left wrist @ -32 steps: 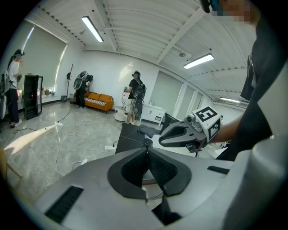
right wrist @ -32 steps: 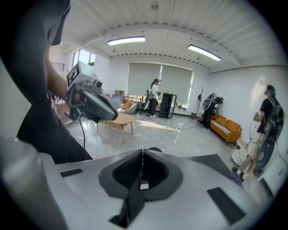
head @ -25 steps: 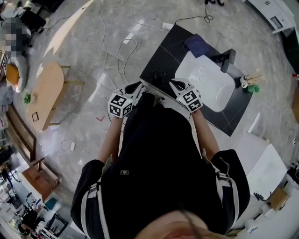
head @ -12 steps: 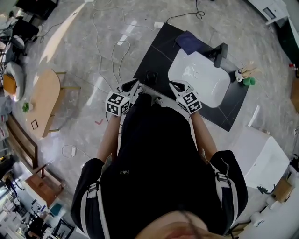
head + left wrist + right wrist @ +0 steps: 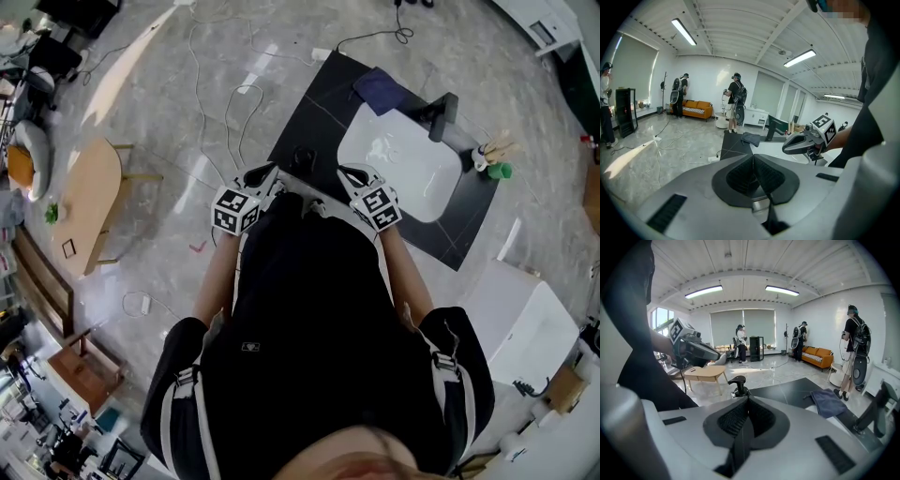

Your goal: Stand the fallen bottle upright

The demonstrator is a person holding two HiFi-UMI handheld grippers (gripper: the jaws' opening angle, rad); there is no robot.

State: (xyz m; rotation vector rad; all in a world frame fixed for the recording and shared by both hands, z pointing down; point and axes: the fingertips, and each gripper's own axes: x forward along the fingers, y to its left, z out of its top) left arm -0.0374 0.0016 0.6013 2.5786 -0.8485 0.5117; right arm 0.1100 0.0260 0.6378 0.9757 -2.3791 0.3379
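My left claw [image 5: 265, 176] and right claw [image 5: 349, 172] are both clenched and empty, at the near edge of the counter [image 5: 314, 112]. I can't spot the bottle on it. Reaching blind past the sink [image 5: 403, 161] could knock things over.

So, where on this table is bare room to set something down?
The white panel is bare, between the blue cloth and the black stand; also the left strip of the table. Crowded: the corner by the green object.

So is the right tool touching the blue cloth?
Apart. The right gripper view shows the blue cloth lying on the black counter well beyond the right tool, whose jaws are shut and empty, with bare counter between.
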